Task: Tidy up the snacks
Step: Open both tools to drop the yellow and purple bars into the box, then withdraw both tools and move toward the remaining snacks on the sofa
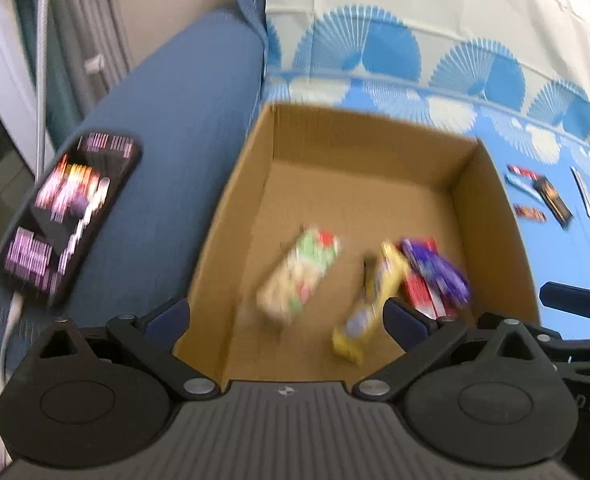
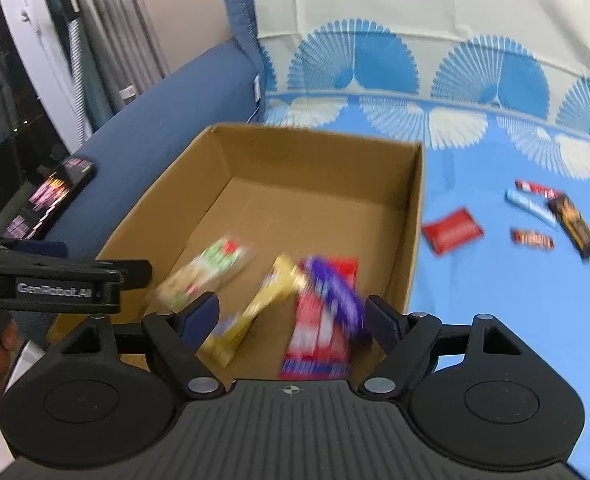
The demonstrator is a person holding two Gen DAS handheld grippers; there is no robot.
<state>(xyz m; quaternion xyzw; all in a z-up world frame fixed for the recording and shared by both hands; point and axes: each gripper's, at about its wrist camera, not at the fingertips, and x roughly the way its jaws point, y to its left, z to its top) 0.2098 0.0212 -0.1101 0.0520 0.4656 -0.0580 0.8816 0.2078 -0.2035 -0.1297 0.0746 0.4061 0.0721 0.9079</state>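
An open cardboard box (image 1: pixel 235 184) (image 2: pixel 413 208) sits on a blue patterned sheet. Inside lie a green and cream snack pack (image 1: pixel 299 276) (image 2: pixel 203 272), a yellow bar (image 1: pixel 371 304) (image 2: pixel 255 312), a red pack (image 1: pixel 421 296) (image 2: pixel 319 332) and a purple wrapper (image 1: pixel 439 272) (image 2: pixel 335 288). My left gripper (image 1: pixel 285 312) is open and empty above the box's near edge. My right gripper (image 2: pixel 293 316) is open above the box's near right part, empty. Loose snacks lie on the sheet to the right: a red packet (image 2: pixel 451 230) and several small bars (image 2: pixel 535 216) (image 1: pixel 543 196).
A lit phone (image 1: pixel 67 212) (image 2: pixel 55 196) with a cable lies on the blue sofa arm left of the box. Curtains and a pole stand at far left. The sofa back is draped with the fan-patterned sheet (image 2: pixel 415 60). The views are motion-blurred.
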